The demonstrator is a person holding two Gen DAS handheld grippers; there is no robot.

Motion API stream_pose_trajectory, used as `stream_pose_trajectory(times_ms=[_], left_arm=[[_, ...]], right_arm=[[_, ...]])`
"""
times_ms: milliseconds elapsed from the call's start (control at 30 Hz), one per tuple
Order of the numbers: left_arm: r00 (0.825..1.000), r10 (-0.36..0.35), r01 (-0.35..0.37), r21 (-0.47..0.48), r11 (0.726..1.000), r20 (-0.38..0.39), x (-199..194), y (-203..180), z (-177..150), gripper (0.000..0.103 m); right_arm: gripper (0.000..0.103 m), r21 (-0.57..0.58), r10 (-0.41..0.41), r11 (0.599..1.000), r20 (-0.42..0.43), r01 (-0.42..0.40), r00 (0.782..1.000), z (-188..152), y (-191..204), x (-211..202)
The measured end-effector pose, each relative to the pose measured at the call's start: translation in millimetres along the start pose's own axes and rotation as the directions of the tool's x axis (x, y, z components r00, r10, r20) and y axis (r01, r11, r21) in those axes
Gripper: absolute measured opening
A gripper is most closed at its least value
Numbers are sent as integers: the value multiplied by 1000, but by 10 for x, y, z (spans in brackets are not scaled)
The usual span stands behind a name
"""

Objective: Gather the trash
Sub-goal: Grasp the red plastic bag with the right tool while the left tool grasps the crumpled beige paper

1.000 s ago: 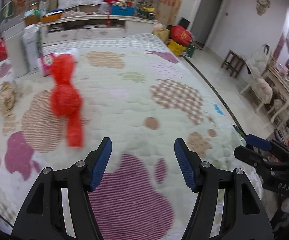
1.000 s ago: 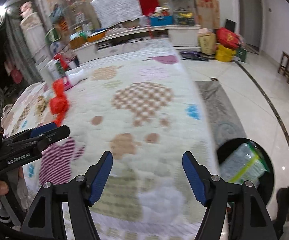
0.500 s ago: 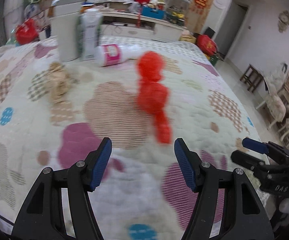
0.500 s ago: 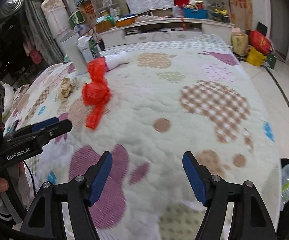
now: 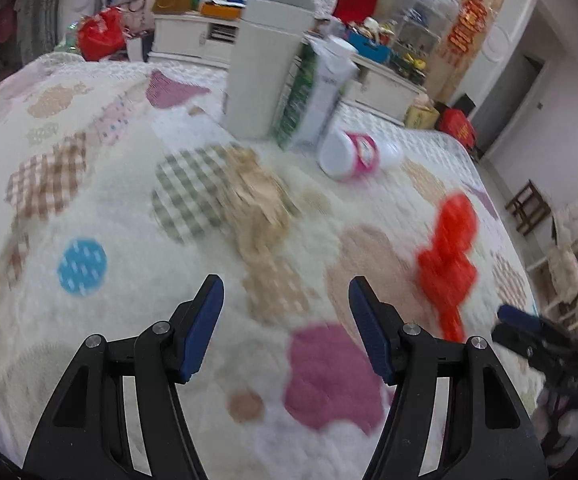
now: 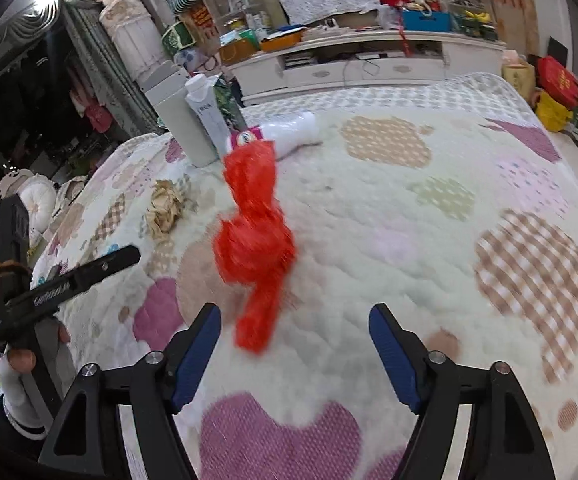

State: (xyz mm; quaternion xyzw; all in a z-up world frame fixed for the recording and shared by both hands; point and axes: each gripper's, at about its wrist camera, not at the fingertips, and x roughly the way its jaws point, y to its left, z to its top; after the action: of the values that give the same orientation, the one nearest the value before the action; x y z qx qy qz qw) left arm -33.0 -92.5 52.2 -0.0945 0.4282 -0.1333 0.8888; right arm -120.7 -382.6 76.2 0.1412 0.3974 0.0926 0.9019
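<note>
While both tongs hung over the patchwork quilt (image 6: 389, 208) of the bed, neither held anything. Left tongs (image 5: 285, 328) stood spread, nothing between the blue pads, only quilt beneath. Right tongs (image 6: 295, 356) were spread wide and opening further; gap empty, though the tail end of the red plastic bag (image 6: 255, 240) lay just ahead of the left pad.

Red plastic bag was crumpled and knotted, lying on the quilt near mid-bed. In the left view it sat off to the right (image 5: 449, 256), apart from the left tongs. Crumpled brown paper (image 5: 255, 204) lay on the quilt straight ahead of the left tongs, some way off; in the right view it sat left of the red bag (image 6: 165, 210), apart from it.

Further back: a white bottle with a pink label (image 6: 285, 130) on its side, just behind the red bag. Beside it a carton (image 5: 317, 100) stood upright, touching or nearly touching a tall white bin (image 5: 265, 64). View blurred throughout.

Left tongs also showed at the left edge of the right view (image 6: 61, 288), held in a hand (image 6: 21, 360).
</note>
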Motion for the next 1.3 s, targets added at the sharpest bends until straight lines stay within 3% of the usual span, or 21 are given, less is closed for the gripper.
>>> stream_pose_trajectory(times_ms=[300,433,867,900,1000,1033,1067,1100,1300], left_arm=[[998,66,-66,-23,998,9,392,148,334,64],[990,138,-138,-1,990,11,544,102,372,64],[985,169,-169,2,986,15,714,127,446,64],[985,169,-169,2,986,15,713,127,449,64],[986,164,-164,0,987,16,713,122,449,62],[988,154,-154,1,988,20,708,118,444,58],[989,143,-143,3,990,21,693,114,435,39],[991,135,-135,6,991,18,686,109,432,33],[998,53,-53,-12,999,16,497,81,300,32]], right_arm=[[78,-63,3,998,12,-3,1000,265,214,348],[78,-80,-5,997,13,6,1000,319,243,454],[78,-65,9,998,19,-7,1000,401,187,690],[74,-68,8,998,22,-7,1000,402,193,693],[45,-83,5,997,29,-2,1000,395,209,692],[44,-84,10,996,29,-8,1000,394,206,690],[42,-84,15,996,30,-12,999,391,203,681],[41,-84,20,996,34,-17,999,385,201,663],[40,-96,56,994,52,-51,997,282,190,421]])
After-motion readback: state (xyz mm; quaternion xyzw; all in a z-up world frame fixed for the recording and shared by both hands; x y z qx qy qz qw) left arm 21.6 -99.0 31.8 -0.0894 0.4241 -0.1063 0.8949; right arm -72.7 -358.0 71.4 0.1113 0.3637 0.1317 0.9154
